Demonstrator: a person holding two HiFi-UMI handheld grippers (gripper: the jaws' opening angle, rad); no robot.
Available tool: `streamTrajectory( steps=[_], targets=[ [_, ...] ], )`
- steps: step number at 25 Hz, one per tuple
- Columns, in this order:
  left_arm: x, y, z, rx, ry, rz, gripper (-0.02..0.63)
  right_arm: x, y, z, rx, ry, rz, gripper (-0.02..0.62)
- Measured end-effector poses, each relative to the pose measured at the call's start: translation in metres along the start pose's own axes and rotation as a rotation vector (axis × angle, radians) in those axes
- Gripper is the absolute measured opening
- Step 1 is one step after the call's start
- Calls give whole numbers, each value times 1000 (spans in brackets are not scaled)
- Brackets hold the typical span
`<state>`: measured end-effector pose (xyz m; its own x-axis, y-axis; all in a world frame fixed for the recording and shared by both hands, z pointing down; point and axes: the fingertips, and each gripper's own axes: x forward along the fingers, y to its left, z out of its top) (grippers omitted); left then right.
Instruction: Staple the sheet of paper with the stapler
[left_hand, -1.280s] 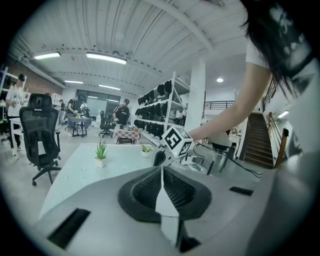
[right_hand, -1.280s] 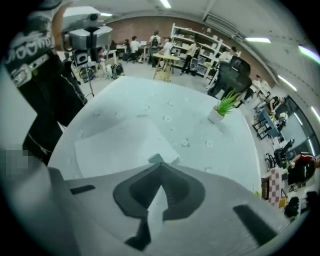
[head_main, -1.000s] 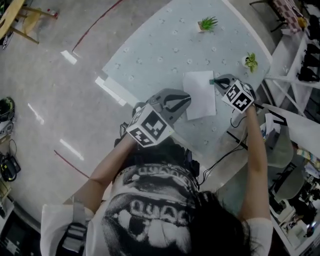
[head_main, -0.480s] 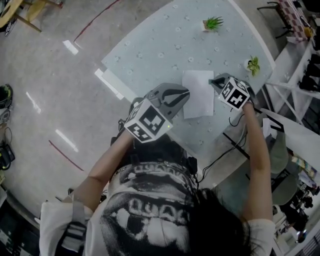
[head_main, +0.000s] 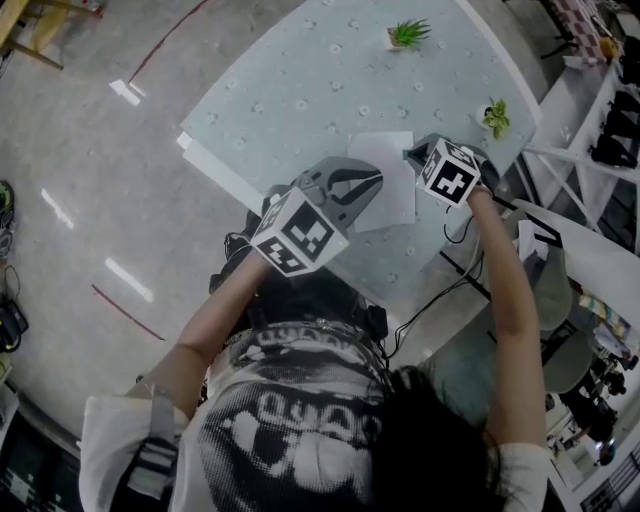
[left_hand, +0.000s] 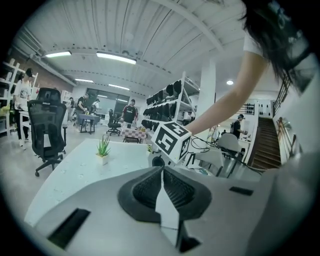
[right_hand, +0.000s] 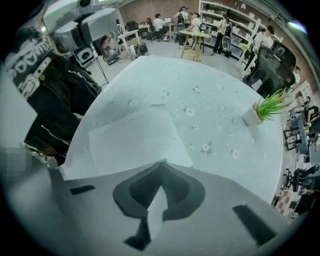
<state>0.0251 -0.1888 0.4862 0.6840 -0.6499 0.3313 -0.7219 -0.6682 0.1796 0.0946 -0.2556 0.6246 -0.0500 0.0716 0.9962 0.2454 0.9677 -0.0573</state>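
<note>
On the pale flowered surface (head_main: 300, 90), the sheet of paper (head_main: 385, 180) lies flat toward the near right side, between my two grippers. The right gripper (head_main: 413, 156) points steeply down at the sheet's right margin. Its fingers are narrow, pressed tip to tip, with nothing visible between them. Its own camera looks down across the paper (right_hand: 135, 135). The left gripper (head_main: 372, 184) hovers at the sheet's left edge, tilted slightly downward. Its fingers are likewise drawn together, and its view shows nothing caught in them. That view looks level across the surface at the right gripper's marker cube (left_hand: 172, 141). A small potted plant (head_main: 408, 33) stands at the far edge, and a second plant (head_main: 494, 115) stands by the right edge, both well apart from the paper. A dark cable (head_main: 440, 300) trails off the near right corner.
</note>
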Motion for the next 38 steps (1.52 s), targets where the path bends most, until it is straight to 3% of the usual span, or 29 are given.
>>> streamTrajectory(
  steps=[15,27,33,38],
  targets=[
    [3,11,12,-8,-31,0,12,-1,2,0,63,-19,6,3],
    [-10,14,8,2,-18,4,12,5,3,2,39,49,-7,0],
    [-24,29,2,-10,-8,45,12,6,1,2,84,9,-6,0],
    [-33,24,9,16,-6,16,12,2,5,-1,89,-6,-12,0]
  ],
)
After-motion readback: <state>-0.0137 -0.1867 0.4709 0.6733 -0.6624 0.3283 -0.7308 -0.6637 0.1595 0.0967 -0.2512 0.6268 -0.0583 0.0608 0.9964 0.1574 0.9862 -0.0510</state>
